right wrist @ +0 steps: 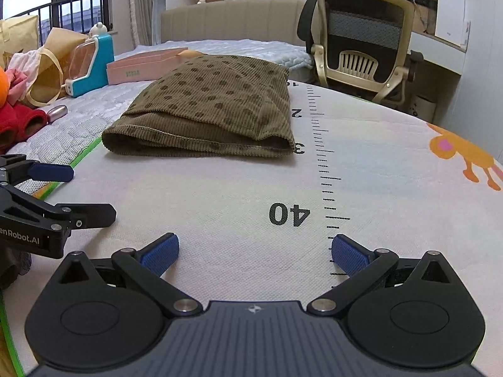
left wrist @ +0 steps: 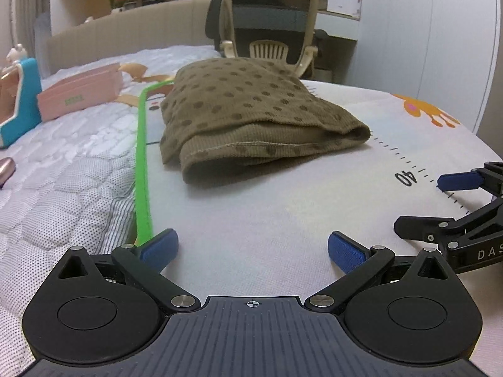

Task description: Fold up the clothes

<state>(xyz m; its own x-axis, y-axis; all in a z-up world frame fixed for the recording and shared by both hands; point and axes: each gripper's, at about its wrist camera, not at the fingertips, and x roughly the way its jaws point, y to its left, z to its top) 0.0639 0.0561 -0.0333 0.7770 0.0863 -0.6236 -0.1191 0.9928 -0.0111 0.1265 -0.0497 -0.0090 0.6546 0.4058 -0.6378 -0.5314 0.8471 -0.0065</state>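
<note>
Garment (left wrist: pixel 251 110) lies folded; both grippers spread, empty

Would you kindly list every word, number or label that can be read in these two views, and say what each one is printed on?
"40": ruler scale on the mat.
"3" and "2": same scale, beside the folded brown garment.
"DAS", cut off: right gripper, seen in the left view.
"enRobot.AI", cut off: left gripper, seen in the right view.
Green print on the pink box: too blurred to read.

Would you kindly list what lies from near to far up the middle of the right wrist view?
Right hand-held gripper → printed "40" on the mat → folded brown dotted garment → pink box → beige headboard.
</note>
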